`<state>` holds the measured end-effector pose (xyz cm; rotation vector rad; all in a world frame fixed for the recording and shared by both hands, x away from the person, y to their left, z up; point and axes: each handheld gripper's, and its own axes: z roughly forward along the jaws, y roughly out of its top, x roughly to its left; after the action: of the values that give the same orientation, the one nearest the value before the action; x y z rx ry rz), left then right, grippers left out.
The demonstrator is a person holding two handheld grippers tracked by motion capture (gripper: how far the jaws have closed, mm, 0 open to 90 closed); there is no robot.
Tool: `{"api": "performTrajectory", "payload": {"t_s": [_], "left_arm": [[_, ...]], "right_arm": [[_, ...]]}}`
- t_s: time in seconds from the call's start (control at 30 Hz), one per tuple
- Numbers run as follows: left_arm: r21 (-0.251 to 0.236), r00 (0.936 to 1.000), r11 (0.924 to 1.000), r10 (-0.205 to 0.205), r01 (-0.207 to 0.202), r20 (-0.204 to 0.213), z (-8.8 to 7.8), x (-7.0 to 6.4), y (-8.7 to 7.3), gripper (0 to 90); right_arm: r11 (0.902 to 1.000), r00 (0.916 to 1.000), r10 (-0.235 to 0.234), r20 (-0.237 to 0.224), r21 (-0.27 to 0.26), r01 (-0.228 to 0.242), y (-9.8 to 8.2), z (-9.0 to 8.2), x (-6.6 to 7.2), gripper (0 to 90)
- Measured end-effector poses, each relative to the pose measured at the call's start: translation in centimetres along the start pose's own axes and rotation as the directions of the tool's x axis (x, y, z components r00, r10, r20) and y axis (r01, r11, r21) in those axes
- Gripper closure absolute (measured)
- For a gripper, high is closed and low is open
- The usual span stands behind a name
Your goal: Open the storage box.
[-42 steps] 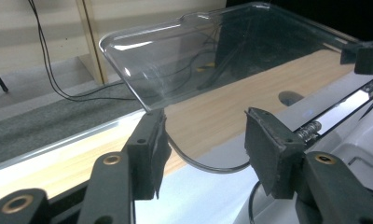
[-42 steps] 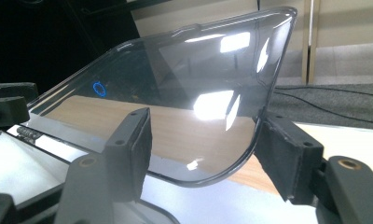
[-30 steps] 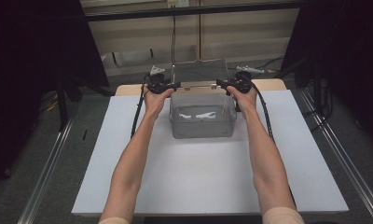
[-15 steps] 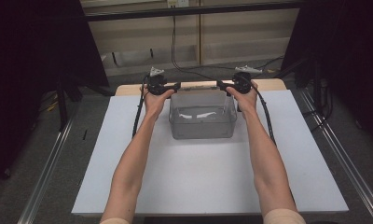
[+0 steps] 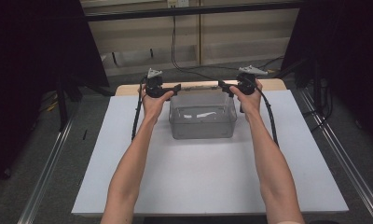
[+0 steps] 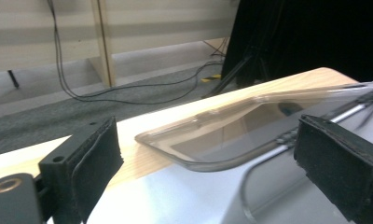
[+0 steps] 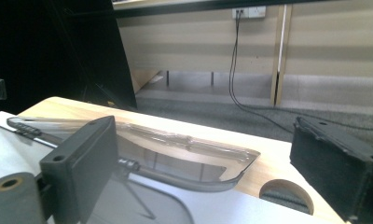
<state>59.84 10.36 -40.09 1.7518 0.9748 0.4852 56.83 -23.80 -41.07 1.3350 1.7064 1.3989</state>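
Clear plastic bin (image 5: 202, 116) at twelve o'clock on the white board (image 5: 208, 172), left gripper (image 5: 176, 87) at its ten o'clock corner, right gripper (image 5: 223, 87) at two o'clock — both jaws just opened wide, rim between them, unpressed

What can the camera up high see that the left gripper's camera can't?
The high view takes in the person's forearms, both hands, the left gripper and right gripper, and the whole clear plastic box on the white board. The left gripper view adds close detail: its own jaws standing open, having just been opening, their black pads apart from the lid, and cables trailing on the floor. Both share the clear lid at the table's far wooden edge.
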Motion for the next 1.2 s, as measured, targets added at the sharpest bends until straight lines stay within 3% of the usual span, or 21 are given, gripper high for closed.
{"api": "performTrajectory", "payload": {"t_s": [0.23, 0.33, 0.4, 0.63, 0.9, 1.03, 1.13, 1.2], "left_arm": [[-0.058, 0.9986, 0.9983, 0.008, -0.005, 0.052, -1.0, -0.7, -0.5, 4.3], [-0.067, 0.9988, 0.9973, 0.033, -0.031, 0.037, -1.5, -0.7, -0.6, 3.5], [-0.084, 0.9992, 0.9963, 0.021, -0.019, 0.033, -1.9, -0.8, -0.5, 3.5], [-0.114, 0.9985, 0.9921, 0.053, -0.052, 0.013, -3.7, -1.0, -0.9, 3.1], [-0.136, 0.9986, 0.9894, 0.053, -0.051, 0.007, -5.5, -1.0, -2.1, 2.9], [-0.15, 0.9978, 0.9875, 0.053, -0.046, 0.04, -6.5, -1.2, -2.8, 2.8], [-0.148, 0.9984, 0.9876, 0.055, -0.052, 0.015, -7.2, -1.3, -3.1, 2.8], [-0.169, 0.9994, 0.985, 0.034, -0.031, 0.011, -7.8, -1.4, -3.2, 2.8]], "right_arm": [[0.9995, 0.9999, -0.017, 0.003, -0.025, 0.017, 0.1, -1.1, 0.3, 4.1], [0.9988, 0.9994, -0.033, 0.007, -0.037, 0.033, 0.2, -1.4, 0.4, 4.1], [0.9981, 0.9988, -0.047, 0.011, -0.039, 0.047, 0.1, -1.6, 0.5, 4.1], [0.9958, 0.997, -0.071, 0.032, -0.055, 0.073, -0.5, -2.3, 1.1, 3.8], [0.9901, 0.9935, -0.11, 0.028, -0.084, 0.112, -0.3, -3.6, 2.3, 3.3], [0.9892, 0.9936, -0.113, 0.009, -0.093, 0.113, -0.4, -4.5, 2.7, 2.8], [0.9898, 0.9939, -0.109, 0.013, -0.09, 0.11, -1.0, -5.1, 2.8, 2.2], [0.9903, 0.9945, -0.104, 0.016, -0.091, 0.105, -1.2, -5.5, 2.8, 2.1]]}}
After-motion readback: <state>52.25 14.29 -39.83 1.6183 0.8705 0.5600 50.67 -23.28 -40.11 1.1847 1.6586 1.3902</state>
